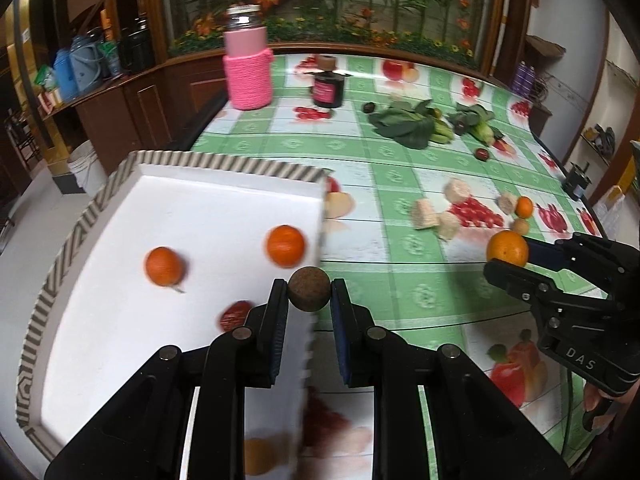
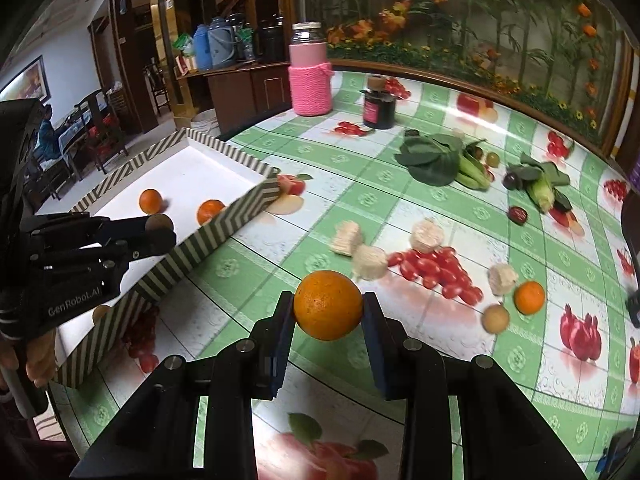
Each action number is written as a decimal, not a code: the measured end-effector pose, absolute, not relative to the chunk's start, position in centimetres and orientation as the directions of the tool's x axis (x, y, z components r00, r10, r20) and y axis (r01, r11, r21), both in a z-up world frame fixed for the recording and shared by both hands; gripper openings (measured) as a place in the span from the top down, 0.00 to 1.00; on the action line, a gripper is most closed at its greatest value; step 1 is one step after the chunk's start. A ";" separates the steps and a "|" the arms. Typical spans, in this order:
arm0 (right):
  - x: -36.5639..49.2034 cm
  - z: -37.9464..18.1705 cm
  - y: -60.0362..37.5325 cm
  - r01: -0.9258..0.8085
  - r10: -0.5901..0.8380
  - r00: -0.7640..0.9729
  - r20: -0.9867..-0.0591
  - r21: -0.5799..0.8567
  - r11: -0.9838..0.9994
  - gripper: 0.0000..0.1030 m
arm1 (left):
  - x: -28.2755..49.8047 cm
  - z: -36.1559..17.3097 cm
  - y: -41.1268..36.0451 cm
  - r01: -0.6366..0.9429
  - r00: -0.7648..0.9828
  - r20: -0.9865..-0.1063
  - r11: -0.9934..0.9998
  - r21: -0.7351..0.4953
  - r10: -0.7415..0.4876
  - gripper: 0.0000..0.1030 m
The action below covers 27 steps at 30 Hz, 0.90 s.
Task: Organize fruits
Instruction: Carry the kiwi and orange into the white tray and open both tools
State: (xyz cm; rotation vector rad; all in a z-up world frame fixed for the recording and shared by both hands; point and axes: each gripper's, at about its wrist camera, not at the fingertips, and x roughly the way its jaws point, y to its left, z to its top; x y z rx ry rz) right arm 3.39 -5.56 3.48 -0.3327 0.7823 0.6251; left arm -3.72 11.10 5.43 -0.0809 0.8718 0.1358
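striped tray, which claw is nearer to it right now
Left. The left claw holds a brown ball right over the striped tray edge; the right claw, gripping an orange, is off beside it over the tablecloth.

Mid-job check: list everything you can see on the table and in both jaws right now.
Striped-rim white tray: one, table's left.
Small oranges in tray: two.
Red fruit in tray: one, blurred.
Loose small orange: one, on the table.
Tan round fruit: one, beside it.
Pale chunks: four, mid-table.
Leafy greens: two bunches, far side.
Pink knit-sleeved jar: one, far edge.
Dark jar: one.
Left gripper: shut on brown ball.
Right gripper: shut on large orange.
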 end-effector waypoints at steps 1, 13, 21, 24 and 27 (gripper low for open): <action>3.3 3.5 -5.2 -0.639 0.399 0.542 -0.739 -0.055 0.767 0.67 | -3.9 5.4 11.5 -0.160 0.635 -0.767 0.987 -0.015 0.092 0.82; 2.8 3.7 -0.4 -0.703 0.424 0.519 -0.742 -0.088 0.706 0.67 | -5.3 5.1 16.0 -0.249 0.620 -0.770 0.968 -0.012 0.150 0.82; 2.7 3.5 2.0 -0.733 0.430 0.505 -0.748 -0.109 0.672 0.67 | -5.6 4.6 18.1 -0.284 0.607 -0.777 0.959 -0.015 0.168 0.82; 2.6 3.4 2.8 -0.743 0.432 0.498 -0.752 -0.113 0.660 0.67 | -5.8 4.3 18.6 -0.292 0.600 -0.781 0.956 -0.013 0.173 0.82; 2.6 3.2 3.6 -0.754 0.435 0.489 -0.756 -0.115 0.646 0.67 | -6.0 4.1 19.2 -0.300 0.592 -0.786 0.954 -0.011 0.178 0.82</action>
